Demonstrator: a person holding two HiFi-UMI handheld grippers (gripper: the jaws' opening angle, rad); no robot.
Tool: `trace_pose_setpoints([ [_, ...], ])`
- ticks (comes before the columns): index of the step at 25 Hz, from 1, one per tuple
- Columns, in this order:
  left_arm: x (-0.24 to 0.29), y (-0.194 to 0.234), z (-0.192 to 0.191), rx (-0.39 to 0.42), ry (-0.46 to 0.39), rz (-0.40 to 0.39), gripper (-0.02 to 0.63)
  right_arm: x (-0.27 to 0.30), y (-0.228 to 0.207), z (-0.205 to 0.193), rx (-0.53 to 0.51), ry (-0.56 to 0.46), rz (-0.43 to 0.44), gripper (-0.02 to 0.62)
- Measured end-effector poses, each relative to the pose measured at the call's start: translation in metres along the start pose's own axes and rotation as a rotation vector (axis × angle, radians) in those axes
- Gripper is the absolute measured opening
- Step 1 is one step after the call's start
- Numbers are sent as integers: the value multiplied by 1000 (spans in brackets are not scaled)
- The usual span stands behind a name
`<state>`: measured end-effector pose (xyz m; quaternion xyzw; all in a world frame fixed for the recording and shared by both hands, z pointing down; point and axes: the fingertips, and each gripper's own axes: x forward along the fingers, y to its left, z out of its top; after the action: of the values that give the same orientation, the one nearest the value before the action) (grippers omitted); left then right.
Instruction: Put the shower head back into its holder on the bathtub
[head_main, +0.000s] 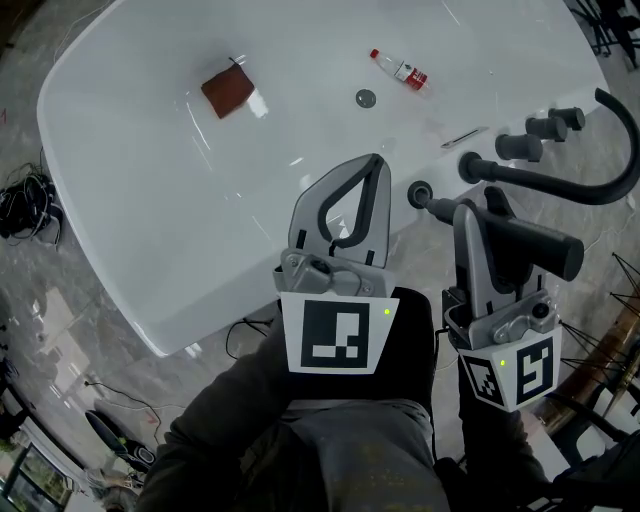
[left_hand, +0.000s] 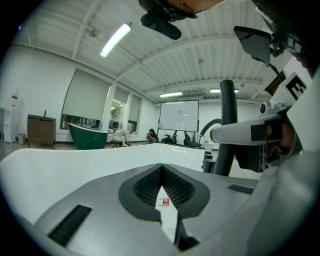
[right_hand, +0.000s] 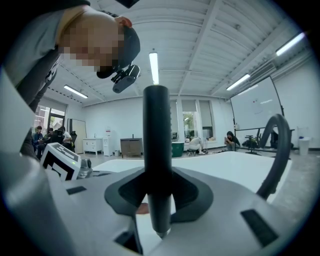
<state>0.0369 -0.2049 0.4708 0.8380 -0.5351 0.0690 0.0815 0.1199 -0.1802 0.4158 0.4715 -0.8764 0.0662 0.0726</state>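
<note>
The black shower head (head_main: 520, 238) lies slanted across the tub rim, with my right gripper (head_main: 470, 215) shut on its handle. Its narrow end points at the round black holder socket (head_main: 420, 193) on the white bathtub (head_main: 150, 200) and lies just beside it. In the right gripper view the handle (right_hand: 157, 150) stands upright between the jaws of the right gripper (right_hand: 157, 210). The black hose (head_main: 600, 190) arcs away to the right. My left gripper (head_main: 372, 165) hovers over the rim left of the socket, shut and empty; the left gripper (left_hand: 162, 192) shows only a thin slit.
Inside the tub lie a brown block (head_main: 228, 92), a small red-labelled bottle (head_main: 400, 70) and the drain (head_main: 365, 98). Black tap knobs (head_main: 520, 146) stand on the rim at the right. Cables (head_main: 25, 205) lie on the floor to the left.
</note>
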Motion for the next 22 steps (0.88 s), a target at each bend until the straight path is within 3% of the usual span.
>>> trace_pose_setpoints([
  [22, 9, 14, -25, -2, 5, 18, 2, 14, -11, -37, -1, 30, -10, 127],
])
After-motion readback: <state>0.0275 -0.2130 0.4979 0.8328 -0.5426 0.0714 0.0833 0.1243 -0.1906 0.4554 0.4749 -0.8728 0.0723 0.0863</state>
